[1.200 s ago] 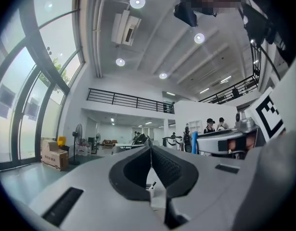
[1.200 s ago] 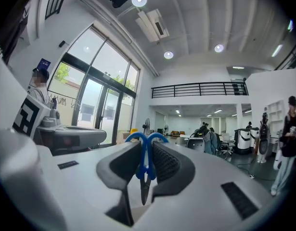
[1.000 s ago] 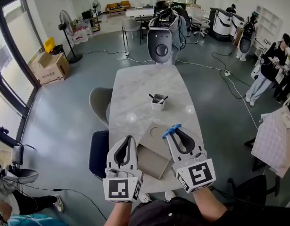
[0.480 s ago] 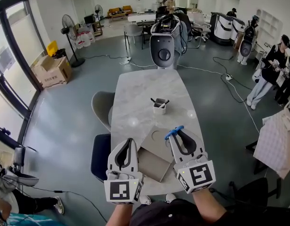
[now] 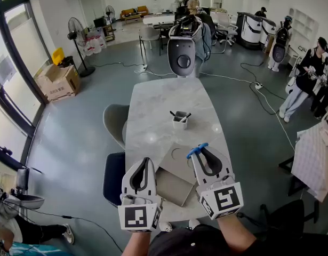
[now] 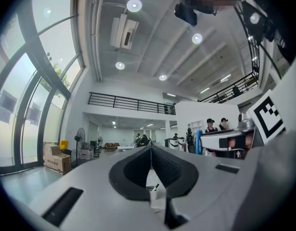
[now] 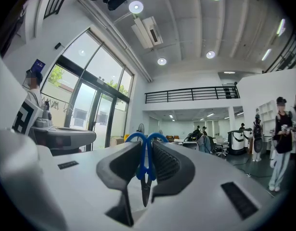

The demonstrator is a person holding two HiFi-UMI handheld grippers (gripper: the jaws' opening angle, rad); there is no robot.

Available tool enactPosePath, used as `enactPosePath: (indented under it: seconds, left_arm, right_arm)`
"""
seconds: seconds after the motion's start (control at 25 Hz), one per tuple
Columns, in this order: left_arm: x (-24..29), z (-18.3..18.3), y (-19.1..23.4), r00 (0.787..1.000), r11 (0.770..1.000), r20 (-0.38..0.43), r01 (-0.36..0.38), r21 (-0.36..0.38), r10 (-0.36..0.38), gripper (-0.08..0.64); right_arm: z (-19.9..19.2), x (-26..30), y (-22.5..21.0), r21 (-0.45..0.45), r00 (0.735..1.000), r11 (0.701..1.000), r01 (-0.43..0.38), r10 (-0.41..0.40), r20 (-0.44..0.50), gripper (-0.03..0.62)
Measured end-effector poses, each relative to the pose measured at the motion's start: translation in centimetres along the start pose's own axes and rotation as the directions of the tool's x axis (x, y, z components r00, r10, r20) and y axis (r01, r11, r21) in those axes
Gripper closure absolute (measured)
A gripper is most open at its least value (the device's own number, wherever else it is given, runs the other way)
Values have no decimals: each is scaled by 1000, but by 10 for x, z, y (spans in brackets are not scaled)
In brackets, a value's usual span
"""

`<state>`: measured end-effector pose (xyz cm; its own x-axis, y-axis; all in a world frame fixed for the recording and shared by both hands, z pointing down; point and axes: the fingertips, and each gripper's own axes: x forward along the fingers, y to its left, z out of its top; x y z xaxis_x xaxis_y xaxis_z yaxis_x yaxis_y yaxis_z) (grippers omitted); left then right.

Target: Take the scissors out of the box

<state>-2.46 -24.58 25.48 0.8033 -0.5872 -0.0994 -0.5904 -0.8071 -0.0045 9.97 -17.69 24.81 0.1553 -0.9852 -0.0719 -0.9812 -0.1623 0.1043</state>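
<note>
One blue scissors (image 7: 147, 159) pinched in right gripper (image 5: 200, 150) fingers — left gripper (image 5: 148, 160) fingers closed, empty; one box (image 5: 172, 184).

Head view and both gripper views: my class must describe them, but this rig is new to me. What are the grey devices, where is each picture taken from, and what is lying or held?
No robot: a person carries two grey hand-held tongs. The head view comes from a camera on their head, looking down at a marble table. The other views come from cameras riding on each tool, looking along its jaws. On the table lie a flat grey box and a small white cup. The right tongs grip blue-handled scissors. The left tongs are closed and empty.
</note>
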Motion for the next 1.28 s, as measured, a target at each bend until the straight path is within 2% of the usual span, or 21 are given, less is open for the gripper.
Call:
enactPosePath:
  seconds: [1.28]
  left_arm:
    - [0,-4,1,1000,1000,-6,-13,6,14,543]
  right_arm:
    - [-1,5,1,10,1000,1000,-18,18,8,522]
